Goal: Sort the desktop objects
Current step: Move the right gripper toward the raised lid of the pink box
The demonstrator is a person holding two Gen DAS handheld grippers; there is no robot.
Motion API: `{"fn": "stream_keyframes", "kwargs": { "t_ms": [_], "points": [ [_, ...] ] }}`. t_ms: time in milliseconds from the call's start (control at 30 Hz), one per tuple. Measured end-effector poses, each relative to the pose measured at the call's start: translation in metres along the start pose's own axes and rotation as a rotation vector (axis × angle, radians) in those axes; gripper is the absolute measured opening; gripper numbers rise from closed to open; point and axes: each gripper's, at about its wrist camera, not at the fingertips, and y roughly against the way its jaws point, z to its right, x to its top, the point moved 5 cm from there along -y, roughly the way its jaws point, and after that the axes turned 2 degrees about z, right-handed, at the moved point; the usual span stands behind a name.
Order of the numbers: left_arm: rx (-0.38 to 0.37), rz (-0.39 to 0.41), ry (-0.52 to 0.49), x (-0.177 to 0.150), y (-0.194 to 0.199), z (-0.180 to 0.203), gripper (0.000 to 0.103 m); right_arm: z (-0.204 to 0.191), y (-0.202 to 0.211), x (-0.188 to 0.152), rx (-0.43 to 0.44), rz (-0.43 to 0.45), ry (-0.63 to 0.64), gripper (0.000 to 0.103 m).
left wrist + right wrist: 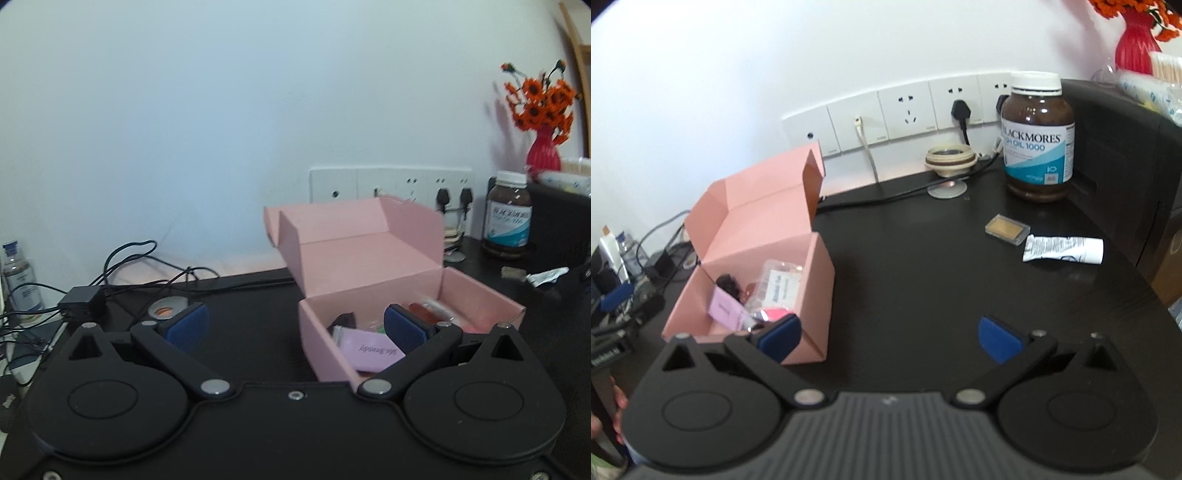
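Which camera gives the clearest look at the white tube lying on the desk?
The right wrist view: the white tube lies in full, printed side up, beside a small gold case. The left wrist view catches it only as a small blurred shape at the far right.

I note a matt pink cardboard box (768, 236) on a smooth, dark, faintly sheened tabletop (923, 258). The brown bottle (1038, 136) looks glossy plastic, with a paper label. Fingers (999, 339) carry textured blue pads.

L gripper (295, 328): jaws spread wide, nothing between blue pads (186, 326). R gripper (888, 341): same, wide apart & empty, tilted downward, pads (999, 343) clear.
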Motion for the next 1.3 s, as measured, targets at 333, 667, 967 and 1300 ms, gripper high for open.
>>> {"fn": "stream_keyframes", "kwargs": {
  "t_ms": [333, 667, 967, 1300],
  "points": [
    [0.001, 0.018, 0.041, 0.006, 0.006, -0.013, 0.103, -0.011, -0.001, 0.015, 0.033, 0.114, 0.068, 0.102],
    [-0.068, 0.112, 0.104, 0.012, 0.014, -0.025, 0.103, -0.036, -0.016, 0.025, 0.085, 0.122, 0.251, 0.102],
    [-0.121, 0.132, 0.049, 0.008, 0.012, -0.013, 0.103, -0.028, -0.042, 0.048, 0.289, 0.086, 0.106, 0.102],
    [-0.103, 0.157, 0.098, 0.011, 0.012, -0.026, 0.103, -0.05, -0.065, 0.083, 0.253, 0.106, 0.156, 0.102]
  ]
}}
